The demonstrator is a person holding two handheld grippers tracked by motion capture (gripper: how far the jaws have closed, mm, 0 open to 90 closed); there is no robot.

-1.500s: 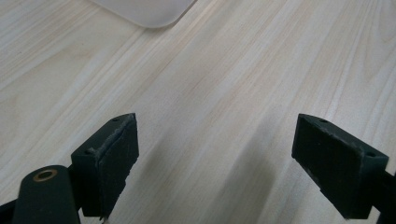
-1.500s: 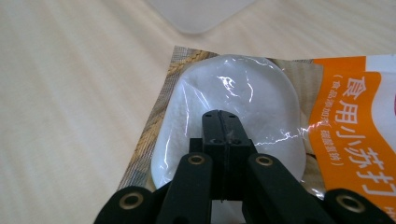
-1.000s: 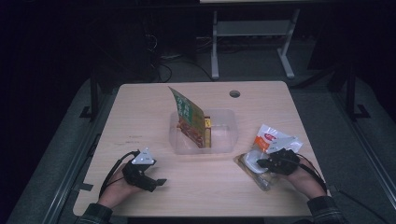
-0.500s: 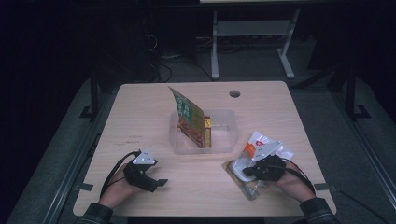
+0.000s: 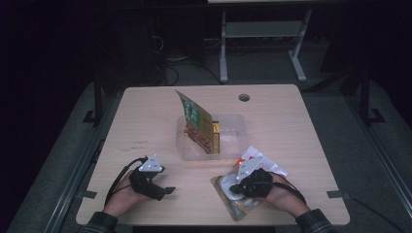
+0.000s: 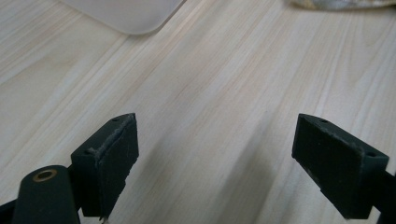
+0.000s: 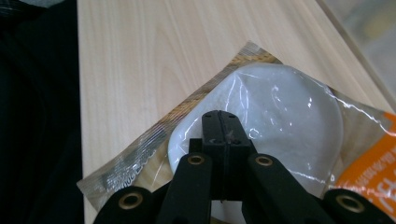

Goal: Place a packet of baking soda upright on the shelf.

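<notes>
A clear plastic packet with an orange printed end and a round white cake inside (image 7: 285,116) lies flat near the front right edge of the pale wooden bench (image 5: 301,126). The right tool (image 7: 219,122) rests over it with its jaws pressed together; whether they pinch the wrapper cannot be told. In the high view this tool (image 5: 236,188) and the person's right hand (image 5: 272,189) cover part of the packet (image 5: 252,158). Beyond it, mid-bench, sits a clear shallow plastic tray (image 5: 233,145) with a green and red printed pouch (image 5: 197,121) leaning upright inside. The left tool (image 5: 165,191), well apart at the front left, stands wide open and empty over bare wood, the tray's corner (image 6: 130,16) ahead.
</notes>
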